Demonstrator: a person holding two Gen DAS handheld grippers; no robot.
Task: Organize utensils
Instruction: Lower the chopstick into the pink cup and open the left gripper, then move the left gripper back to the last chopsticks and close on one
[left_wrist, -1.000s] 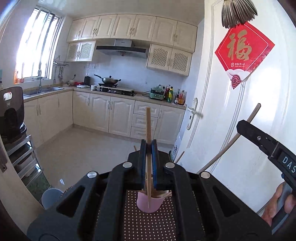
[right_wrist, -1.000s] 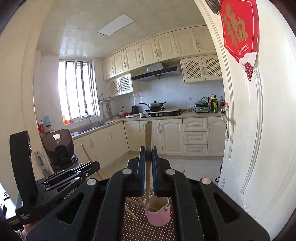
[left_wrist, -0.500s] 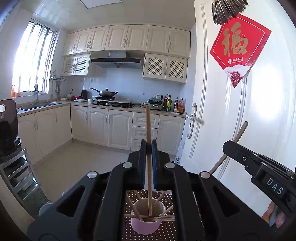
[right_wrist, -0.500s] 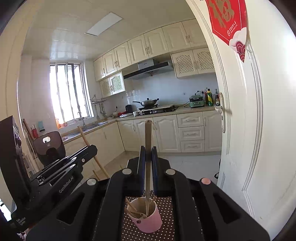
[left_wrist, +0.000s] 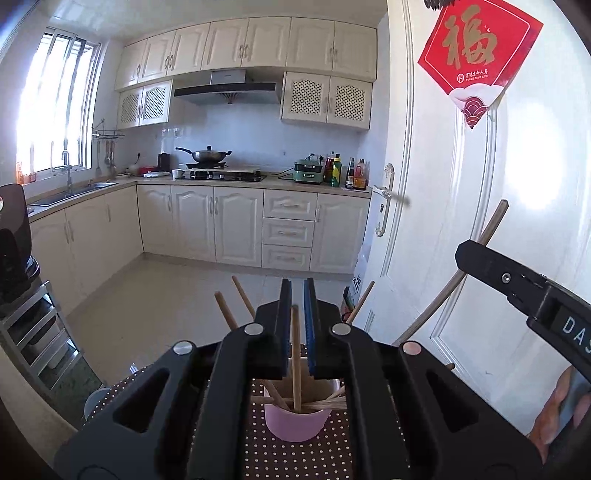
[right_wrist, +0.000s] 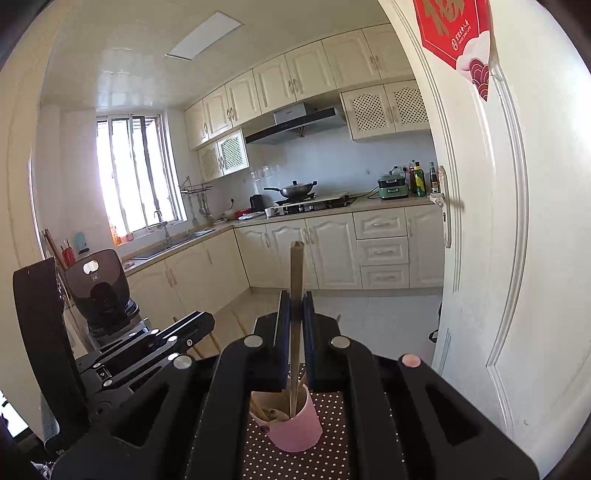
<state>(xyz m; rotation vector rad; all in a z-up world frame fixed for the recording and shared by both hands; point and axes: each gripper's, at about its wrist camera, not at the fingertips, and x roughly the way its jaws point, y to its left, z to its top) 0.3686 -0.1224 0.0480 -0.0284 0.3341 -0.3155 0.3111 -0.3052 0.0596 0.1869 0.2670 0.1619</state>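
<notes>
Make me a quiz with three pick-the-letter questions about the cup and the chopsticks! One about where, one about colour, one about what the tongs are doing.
1. Where does the cup stand?
A. on the stove
B. on the dotted mat
C. in the sink

2. What colour is the cup outside?
A. pink
B. green
C. black

3. What are the right tongs doing?
A. hanging open with nothing in them
B. gripping the cup's rim
C. gripping a chopstick upright over the cup

Answers:
1. B, since brown cloth with white dots shows under and around the cup.
2. A, since its outer wall is pale pink in both views.
3. C, since the blue pads press the stick from both sides and its lower end reaches into the cup. The left tongs stand slightly apart around their own stick.
</notes>
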